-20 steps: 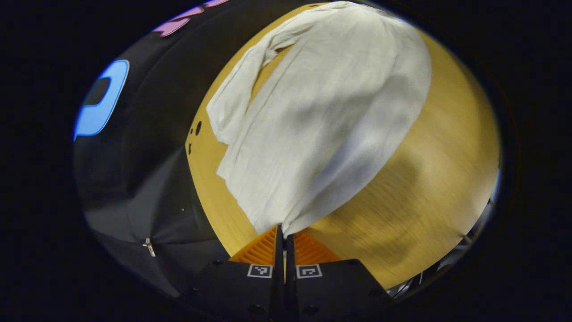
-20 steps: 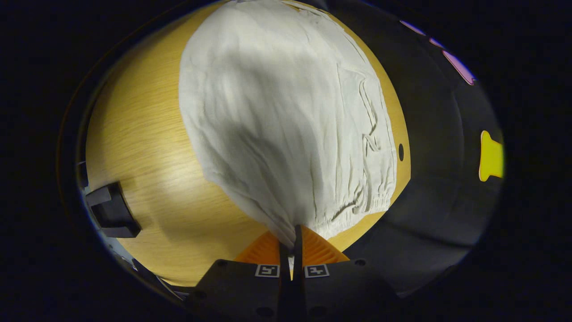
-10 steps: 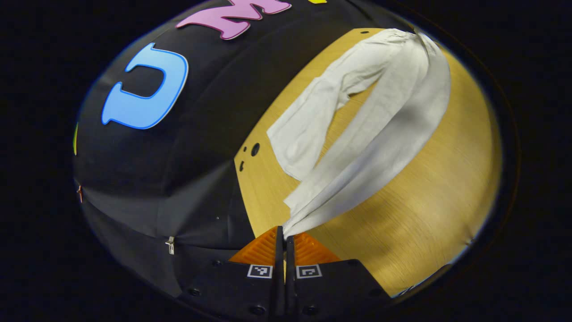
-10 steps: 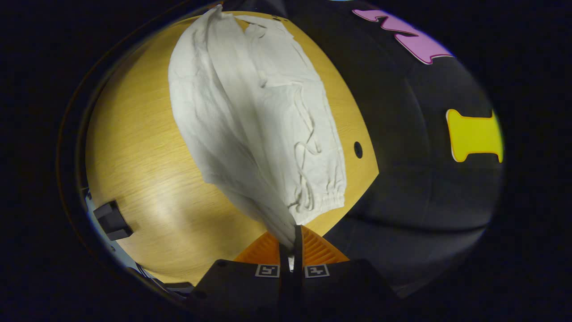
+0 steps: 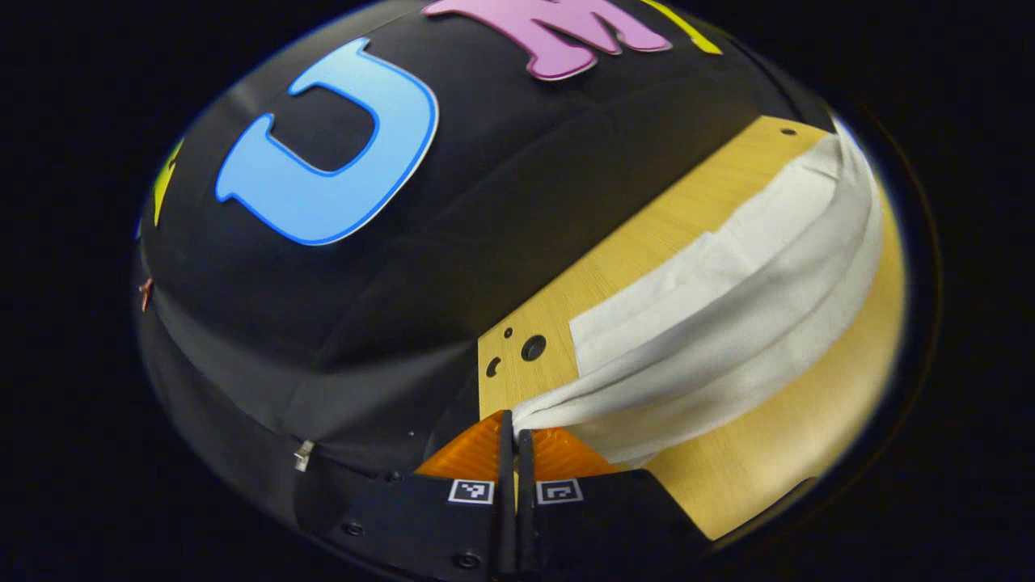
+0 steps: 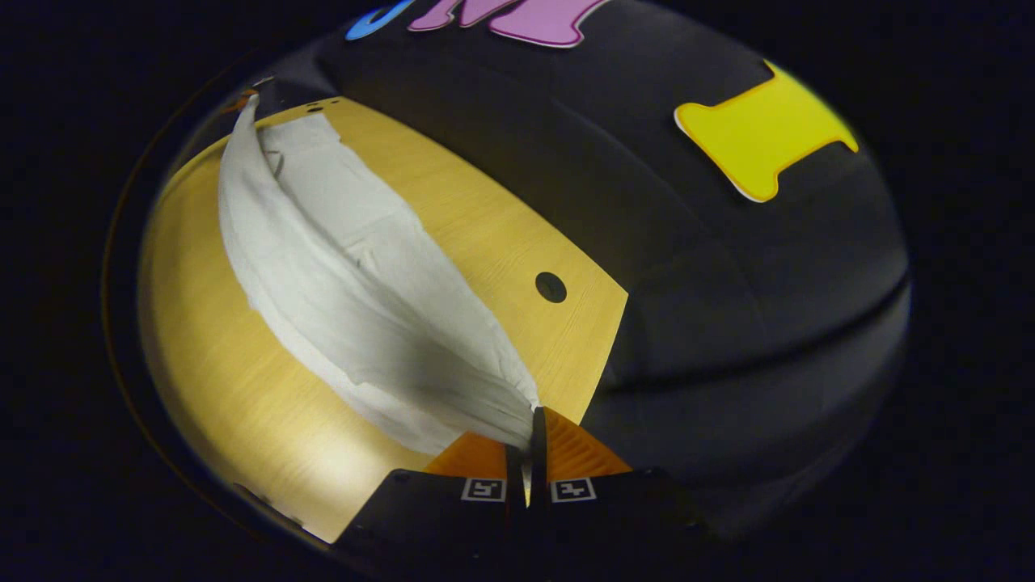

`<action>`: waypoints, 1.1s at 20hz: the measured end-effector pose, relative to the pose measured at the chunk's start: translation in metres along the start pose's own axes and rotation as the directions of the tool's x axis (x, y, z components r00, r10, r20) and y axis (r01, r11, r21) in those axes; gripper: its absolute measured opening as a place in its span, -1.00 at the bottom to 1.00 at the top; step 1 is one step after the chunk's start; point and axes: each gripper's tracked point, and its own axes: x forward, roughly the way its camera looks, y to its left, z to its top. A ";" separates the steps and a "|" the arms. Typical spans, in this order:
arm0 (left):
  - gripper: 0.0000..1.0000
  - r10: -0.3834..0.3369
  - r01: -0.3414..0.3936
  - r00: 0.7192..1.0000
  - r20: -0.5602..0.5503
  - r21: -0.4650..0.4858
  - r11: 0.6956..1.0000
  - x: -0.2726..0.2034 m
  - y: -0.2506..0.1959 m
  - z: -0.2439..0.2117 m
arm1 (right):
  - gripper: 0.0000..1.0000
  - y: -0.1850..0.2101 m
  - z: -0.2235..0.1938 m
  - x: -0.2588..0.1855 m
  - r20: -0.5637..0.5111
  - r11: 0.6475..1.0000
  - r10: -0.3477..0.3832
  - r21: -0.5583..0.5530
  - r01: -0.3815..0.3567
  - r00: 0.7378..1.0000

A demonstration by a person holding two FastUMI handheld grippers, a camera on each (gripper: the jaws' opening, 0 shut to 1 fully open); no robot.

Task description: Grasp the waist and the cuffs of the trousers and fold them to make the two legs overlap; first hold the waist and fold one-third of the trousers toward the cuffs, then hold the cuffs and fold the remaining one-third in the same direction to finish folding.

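Your left gripper [image 5: 514, 432] and right gripper [image 6: 527, 436], both clenched on the white trousers [image 5: 728, 299], have swung the lifted leg over (probably onto its twin at 2 o'clock).

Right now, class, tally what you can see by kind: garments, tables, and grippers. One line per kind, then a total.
Trousers: 1
Table: 1
Grippers: 2, the left gripper and the right gripper, each shut on the trousers
Total: 4
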 end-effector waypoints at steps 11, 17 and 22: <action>-0.86 -0.030 0.009 0.998 -0.055 -0.351 0.936 0.126 -0.051 0.014 | -0.60 -0.003 0.025 0.093 -0.137 0.803 0.065 0.596 0.030 0.988; 0.35 -0.108 0.110 0.994 0.035 -0.545 0.831 0.097 -0.053 0.024 | 1.00 -0.027 0.015 0.067 -0.123 0.648 0.021 0.758 0.080 0.992; 0.94 -0.067 0.128 0.991 0.119 -0.646 0.752 0.040 -0.028 0.042 | 0.99 -0.051 0.001 0.025 -0.071 0.585 -0.113 0.802 0.124 0.991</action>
